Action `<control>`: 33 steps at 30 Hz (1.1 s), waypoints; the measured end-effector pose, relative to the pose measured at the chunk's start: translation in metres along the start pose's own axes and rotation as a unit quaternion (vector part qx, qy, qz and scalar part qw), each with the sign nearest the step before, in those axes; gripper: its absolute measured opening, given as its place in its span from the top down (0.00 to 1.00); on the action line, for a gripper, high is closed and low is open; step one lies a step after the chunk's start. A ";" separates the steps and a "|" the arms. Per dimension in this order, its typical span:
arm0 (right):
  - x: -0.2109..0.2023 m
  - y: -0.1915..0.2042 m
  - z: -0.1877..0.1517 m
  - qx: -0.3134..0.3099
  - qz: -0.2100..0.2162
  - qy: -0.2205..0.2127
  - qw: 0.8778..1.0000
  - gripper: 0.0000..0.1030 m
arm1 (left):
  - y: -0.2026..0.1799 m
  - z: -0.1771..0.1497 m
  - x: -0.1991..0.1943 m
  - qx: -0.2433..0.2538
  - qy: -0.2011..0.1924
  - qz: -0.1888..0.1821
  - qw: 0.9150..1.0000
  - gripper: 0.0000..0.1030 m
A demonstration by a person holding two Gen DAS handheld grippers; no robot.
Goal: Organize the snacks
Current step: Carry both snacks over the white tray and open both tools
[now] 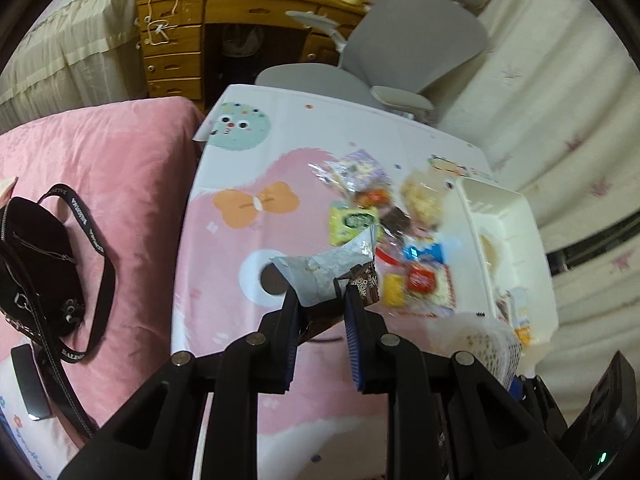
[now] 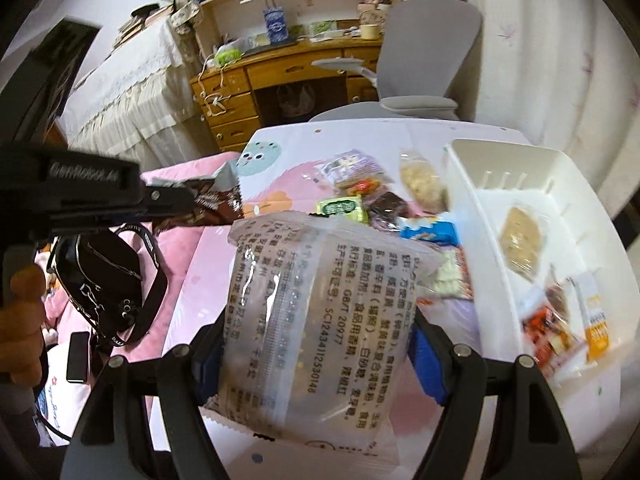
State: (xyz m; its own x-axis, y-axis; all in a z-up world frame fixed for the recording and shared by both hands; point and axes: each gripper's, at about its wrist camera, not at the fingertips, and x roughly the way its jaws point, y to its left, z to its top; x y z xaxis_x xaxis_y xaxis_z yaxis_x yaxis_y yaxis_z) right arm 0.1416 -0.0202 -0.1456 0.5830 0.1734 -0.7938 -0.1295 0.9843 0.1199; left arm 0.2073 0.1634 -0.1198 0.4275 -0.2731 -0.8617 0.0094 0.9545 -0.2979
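Observation:
My left gripper [image 1: 322, 300] is shut on a brown and silver snack packet [image 1: 332, 270] and holds it above the table; it also shows from the side in the right wrist view [image 2: 218, 200]. My right gripper [image 2: 316, 340] is shut on a large clear snack bag with black print [image 2: 312, 312], held left of the white bin [image 2: 592, 208]. The bin shows in the left view [image 1: 516, 216] and holds a few packets [image 2: 520, 242]. A pile of loose snacks [image 1: 384, 224] lies on the table beside the bin, including a green packet [image 2: 340, 206].
The table has a pink cartoon cloth [image 1: 240, 200]. A pink bed with a black bag [image 1: 38, 264] lies to the left. A grey office chair [image 1: 404, 44] and a wooden desk [image 1: 180, 52] stand beyond the table's far edge.

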 end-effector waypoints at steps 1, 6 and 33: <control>-0.006 -0.004 -0.002 0.007 -0.007 0.000 1.000 0.25 | -0.004 -0.004 -0.003 0.003 -0.001 -0.005 1.000 0.81; -0.028 -0.029 -0.007 0.034 -0.023 -0.002 0.999 0.25 | -0.032 -0.021 -0.020 0.032 -0.014 -0.036 0.999 0.81; -0.084 -0.230 0.019 0.028 0.003 -0.003 1.000 0.25 | -0.234 -0.042 0.016 0.037 -0.054 -0.105 0.992 0.81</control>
State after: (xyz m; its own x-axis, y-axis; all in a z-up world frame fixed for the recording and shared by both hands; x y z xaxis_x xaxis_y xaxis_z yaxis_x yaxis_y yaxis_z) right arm 0.1371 -0.2609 -0.0951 0.5879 0.1788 -0.7889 -0.0871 0.9836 0.1580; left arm 0.1745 -0.0690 -0.0815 0.5039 -0.4571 -0.7329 0.1737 0.8848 -0.4324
